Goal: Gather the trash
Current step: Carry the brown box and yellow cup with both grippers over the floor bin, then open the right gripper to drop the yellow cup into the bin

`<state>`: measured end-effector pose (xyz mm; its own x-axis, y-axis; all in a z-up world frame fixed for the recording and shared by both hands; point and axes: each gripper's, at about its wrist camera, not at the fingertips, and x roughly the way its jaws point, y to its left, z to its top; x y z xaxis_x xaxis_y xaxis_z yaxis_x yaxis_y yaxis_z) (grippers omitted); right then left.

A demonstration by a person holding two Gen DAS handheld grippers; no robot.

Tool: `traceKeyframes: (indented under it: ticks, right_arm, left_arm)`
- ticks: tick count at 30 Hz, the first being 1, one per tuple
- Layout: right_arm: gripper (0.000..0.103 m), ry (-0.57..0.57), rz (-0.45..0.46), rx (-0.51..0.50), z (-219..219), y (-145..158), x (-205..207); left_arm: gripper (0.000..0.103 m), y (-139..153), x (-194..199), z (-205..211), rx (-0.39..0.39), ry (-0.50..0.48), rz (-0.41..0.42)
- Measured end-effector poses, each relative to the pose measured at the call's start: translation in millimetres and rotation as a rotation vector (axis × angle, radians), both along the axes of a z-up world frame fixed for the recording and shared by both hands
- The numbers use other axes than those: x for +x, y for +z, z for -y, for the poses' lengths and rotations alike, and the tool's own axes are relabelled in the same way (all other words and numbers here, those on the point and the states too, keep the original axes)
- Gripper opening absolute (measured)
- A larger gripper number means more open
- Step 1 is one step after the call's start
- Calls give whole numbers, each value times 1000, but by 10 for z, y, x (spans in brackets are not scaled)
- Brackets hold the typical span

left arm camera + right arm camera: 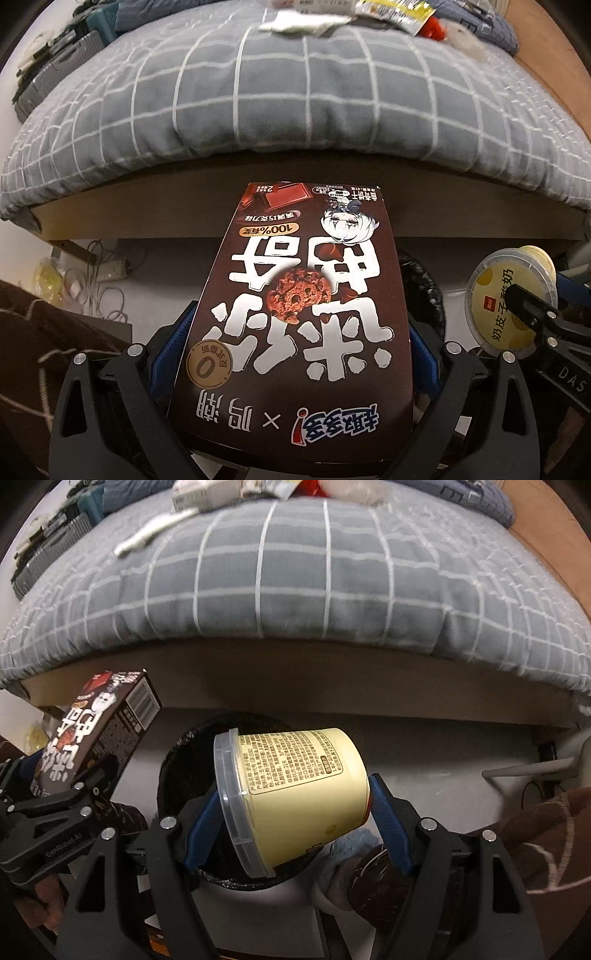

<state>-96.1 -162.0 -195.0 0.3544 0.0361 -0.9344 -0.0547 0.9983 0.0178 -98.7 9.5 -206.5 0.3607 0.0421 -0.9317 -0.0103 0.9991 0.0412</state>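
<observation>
A dark brown cookie box (pixel 295 314) fills the left wrist view, and my left gripper (pixel 295 332) is shut on its two long sides with the blue pads. It also shows at the left of the right wrist view as box (pixel 99 723) in the left gripper (pixel 85 779). My right gripper (pixel 295 794) is shut on a pale yellow cup (pixel 295 786) with a clear lid, which lies tilted on its side. Cup (pixel 509 295) and right gripper (pixel 532 310) appear at the right of the left view. Right under the cup stands a bin lined with a black bag (pixel 173 753), partly hidden behind the box as bag (pixel 424 291).
A bed with a grey checked quilt (pixel 295 572) on a wooden frame (pixel 295 679) overhangs the bin. Wrappers and packets (pixel 399 11) lie at the quilt's far end. A power strip and cables (pixel 107 273) are on the floor at left. Brown patterned fabric (pixel 546 842) is at the right.
</observation>
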Motion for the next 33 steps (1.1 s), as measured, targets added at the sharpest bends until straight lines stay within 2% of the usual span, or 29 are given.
traceKeyframes:
  ticks: [8,16,27,33]
  right_arm:
    - [72,35,-76,-15,-79,-320,108]
    - [71,64,-110,-9,-265,-502,227]
    - [71,101,-132,-28,-512,-562,210]
    - [74,87,-124,-55,-506,-548,211]
  left_arm:
    - [94,-264,-17,-129,18,39,-70]
    - [94,-263,-8,-108,47,60,-75]
    - [94,-272,17,-122,40,97,-89]
    - [94,-252,-9,-162,43,78,-90]
